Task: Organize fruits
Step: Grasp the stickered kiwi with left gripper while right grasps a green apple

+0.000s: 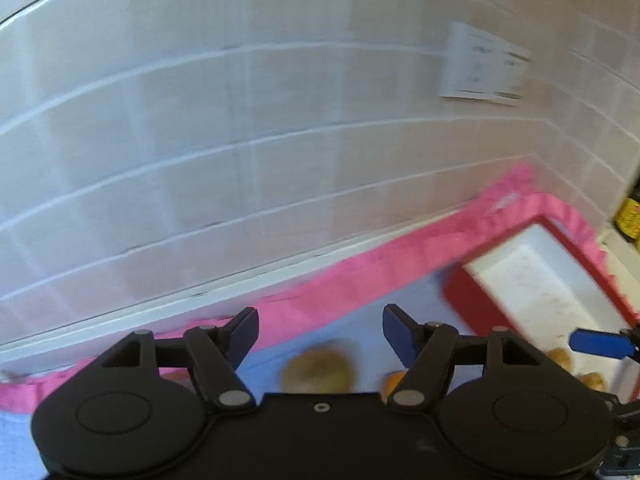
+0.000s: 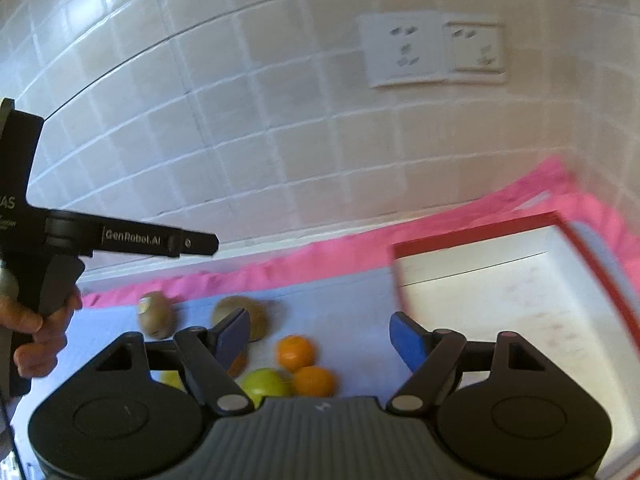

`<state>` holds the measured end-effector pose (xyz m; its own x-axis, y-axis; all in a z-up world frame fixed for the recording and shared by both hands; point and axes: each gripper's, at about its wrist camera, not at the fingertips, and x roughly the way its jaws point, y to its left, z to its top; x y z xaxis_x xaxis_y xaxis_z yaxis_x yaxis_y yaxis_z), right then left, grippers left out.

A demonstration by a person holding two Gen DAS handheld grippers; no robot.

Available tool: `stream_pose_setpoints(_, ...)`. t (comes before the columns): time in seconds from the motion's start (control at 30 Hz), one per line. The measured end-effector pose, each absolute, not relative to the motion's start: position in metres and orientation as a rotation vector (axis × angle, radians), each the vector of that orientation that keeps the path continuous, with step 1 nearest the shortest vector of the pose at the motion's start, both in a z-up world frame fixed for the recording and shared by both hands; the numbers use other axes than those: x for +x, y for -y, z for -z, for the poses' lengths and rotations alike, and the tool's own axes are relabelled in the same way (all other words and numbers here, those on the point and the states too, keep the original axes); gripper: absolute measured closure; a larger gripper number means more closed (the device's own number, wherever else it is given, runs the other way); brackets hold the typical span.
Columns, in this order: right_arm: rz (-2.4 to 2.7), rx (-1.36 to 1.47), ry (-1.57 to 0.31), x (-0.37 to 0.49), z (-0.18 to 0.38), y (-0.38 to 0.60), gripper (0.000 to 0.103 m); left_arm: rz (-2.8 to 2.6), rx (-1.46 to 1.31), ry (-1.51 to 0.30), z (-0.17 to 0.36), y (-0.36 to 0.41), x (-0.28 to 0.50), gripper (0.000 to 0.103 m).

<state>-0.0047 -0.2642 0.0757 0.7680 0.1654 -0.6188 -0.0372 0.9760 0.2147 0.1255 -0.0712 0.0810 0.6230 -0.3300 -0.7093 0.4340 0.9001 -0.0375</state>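
Observation:
In the right wrist view, two brown kiwis (image 2: 156,316) (image 2: 260,314), two oranges (image 2: 296,352) (image 2: 314,380) and a green fruit (image 2: 264,384) lie on a pale blue mat (image 2: 352,308). My right gripper (image 2: 320,338) hovers above them, open, with nothing held. A red-rimmed white tray (image 2: 480,232) lies to the right, with no fruit in the part that shows. My left gripper (image 1: 320,334) is also open and holds nothing in its blurred view. Below it are a kiwi (image 1: 318,368), an orange (image 1: 394,384) and the tray (image 1: 472,300).
A pink cloth edge (image 2: 320,264) borders the mat along a tiled wall with sockets (image 2: 432,52). A hand (image 2: 40,328) holds the left gripper's body (image 2: 132,238) at the left. The right gripper's blue fingertip (image 1: 600,342) pokes in from the right of the left view.

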Motion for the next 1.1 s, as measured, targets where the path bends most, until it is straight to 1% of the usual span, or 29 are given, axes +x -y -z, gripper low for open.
stream_pose_setpoints(0.2,-0.194,0.171,-0.773,0.003,-0.054,0.216,0.025,0.332,0.135,-0.842,-0.061,0.015,0.141,0.022)
stream_pose_setpoints(0.4,-0.244,0.199,-0.89,0.009,-0.022,0.182,0.025,0.268,0.12,-0.908,-0.034,-0.017,0.151,0.022)
stream_pose_setpoints(0.63,-0.248,0.299,-1.01,0.015,0.013,0.169,0.027,0.258,0.083,-0.986,-0.006,-0.032,0.165,0.022)
stream_pose_setpoints(0.83,-0.221,0.31,-1.036,0.018,0.029,0.167,0.03,0.278,0.077,-1.054,0.01,-0.029,0.175,0.021)
stream_pose_setpoints(0.97,-0.211,0.277,-1.012,0.021,0.034,0.159,0.03,0.283,0.108,-1.091,0.022,-0.024,0.18,0.022)
stream_pose_setpoints(1.0,-0.208,0.272,-1.005,0.024,0.034,0.158,0.031,0.282,0.112,-1.093,0.025,-0.023,0.18,0.022)
stream_pose_setpoints(1.03,-0.205,0.265,-0.997,0.023,0.034,0.157,0.034,0.281,0.114,-1.088,0.028,-0.023,0.181,0.022)
stream_pose_setpoints(1.1,-0.185,0.238,-0.984,0.022,0.035,0.156,0.044,0.287,0.112,-1.07,0.029,-0.022,0.179,0.022)
